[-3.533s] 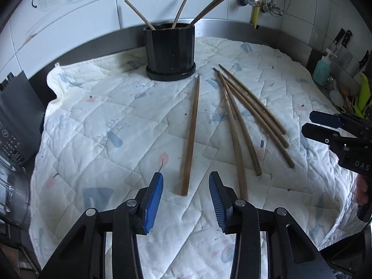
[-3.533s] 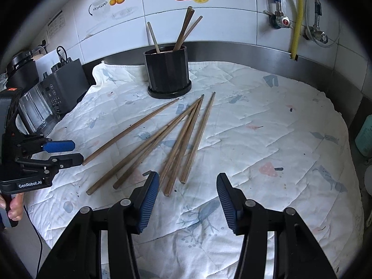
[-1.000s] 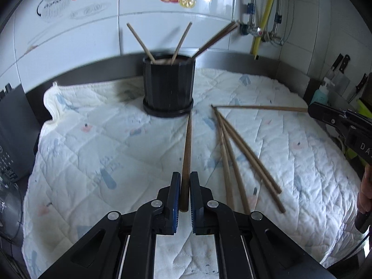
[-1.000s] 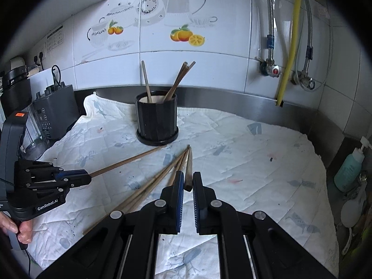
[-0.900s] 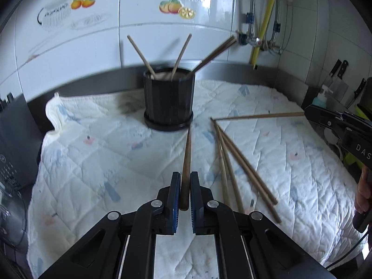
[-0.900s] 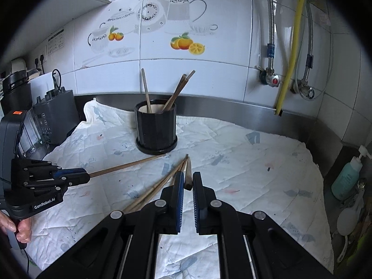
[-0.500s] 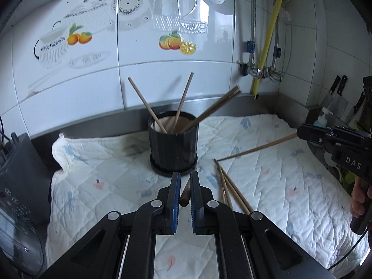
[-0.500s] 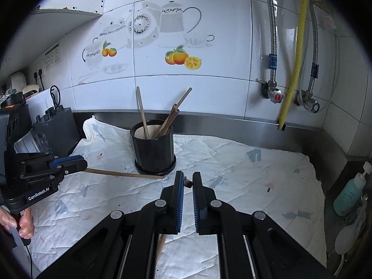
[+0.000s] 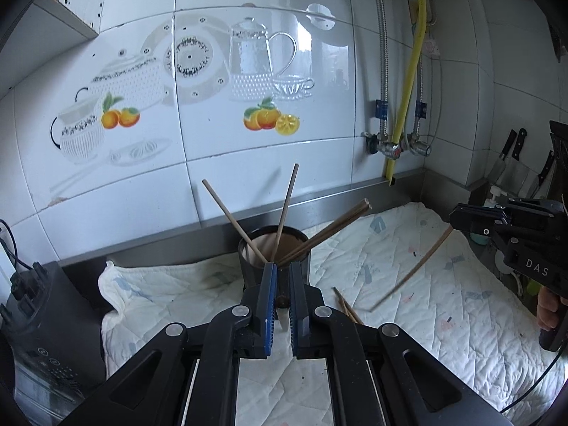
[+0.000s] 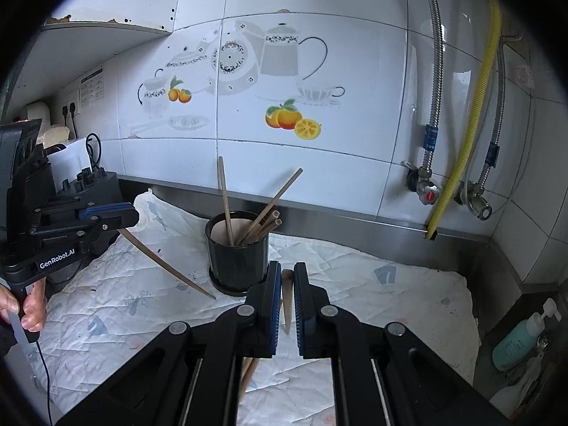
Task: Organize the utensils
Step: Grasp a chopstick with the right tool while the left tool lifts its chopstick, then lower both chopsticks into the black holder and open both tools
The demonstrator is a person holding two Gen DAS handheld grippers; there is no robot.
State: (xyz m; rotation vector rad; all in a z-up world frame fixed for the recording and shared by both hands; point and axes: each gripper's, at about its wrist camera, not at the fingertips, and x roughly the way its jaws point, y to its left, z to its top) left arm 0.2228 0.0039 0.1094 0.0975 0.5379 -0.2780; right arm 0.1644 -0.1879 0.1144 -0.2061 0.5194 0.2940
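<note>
both jaws tight on a chopstick (image 9: 283, 301) each

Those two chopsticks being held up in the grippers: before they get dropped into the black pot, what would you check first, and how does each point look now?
1. Left gripper shut on its chopstick: ok.
2. Right gripper shut on its chopstick: ok.
3. Both held sticks lifted off the quilted cloth, tips slanting down: ok.
4. Black pot upright on its saucer, mouth open: ok.
5. Room inside among the chopsticks already leaning in it: ok, the pale inside shows.
6. Either tip above the pot's mouth: not ok, both hang lower, beside it.
7. Loose chopsticks on the cloth left to collect: not ok.
</note>
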